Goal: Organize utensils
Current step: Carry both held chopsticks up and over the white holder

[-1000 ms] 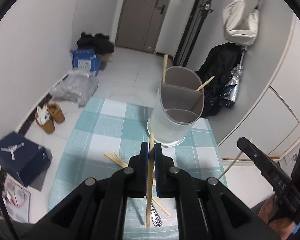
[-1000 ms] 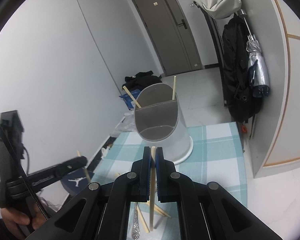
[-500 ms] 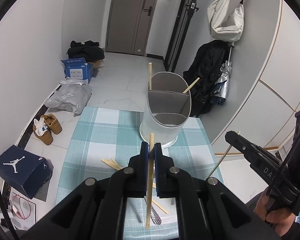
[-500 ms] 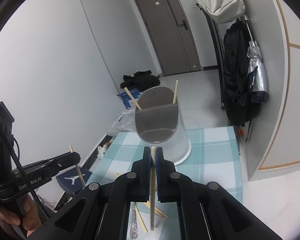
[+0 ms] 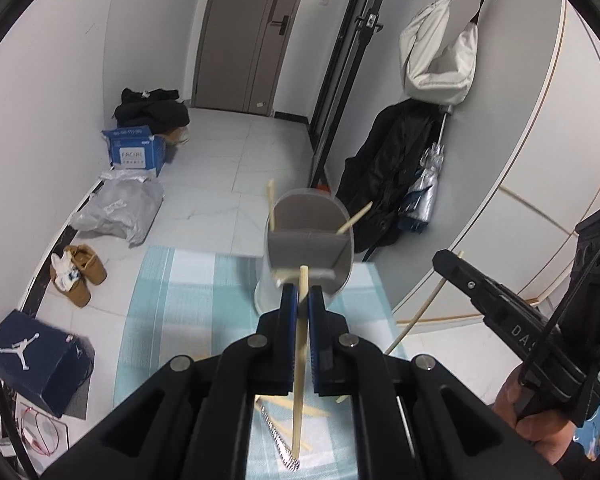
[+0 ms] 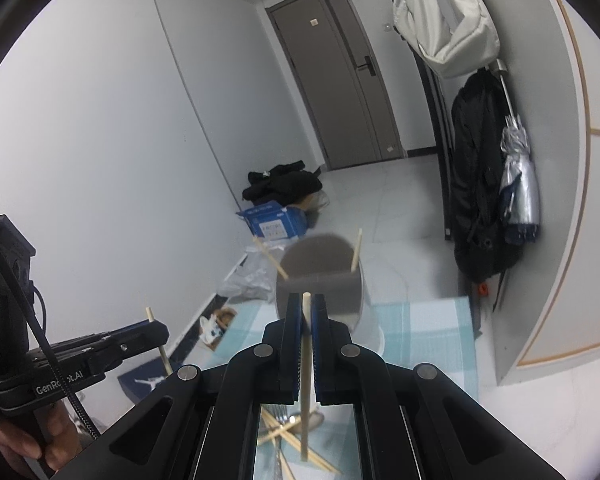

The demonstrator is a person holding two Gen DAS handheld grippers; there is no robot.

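Note:
A grey divided utensil holder (image 5: 309, 256) stands at the far end of a teal checked tablecloth (image 5: 196, 300); two chopsticks lean in its back compartments. It also shows in the right wrist view (image 6: 320, 284). My left gripper (image 5: 301, 300) is shut on a wooden chopstick (image 5: 299, 360), held upright above the table in front of the holder. My right gripper (image 6: 307, 308) is shut on another chopstick (image 6: 306, 380), also upright. Each gripper shows in the other's view: the right one (image 5: 452, 264) and the left one (image 6: 152, 330).
Loose chopsticks (image 6: 284, 436) and a metal utensil (image 5: 278, 436) lie on the cloth below the grippers. On the floor are a blue box (image 5: 136, 152), a grey bag (image 5: 120, 212), shoes (image 5: 76, 276) and a shoebox (image 5: 32, 360). Bags hang on the right wall (image 5: 440, 56).
Both grippers have risen and pulled back from the holder, each still holding its chopstick. The holder looks smaller and further away in both views.

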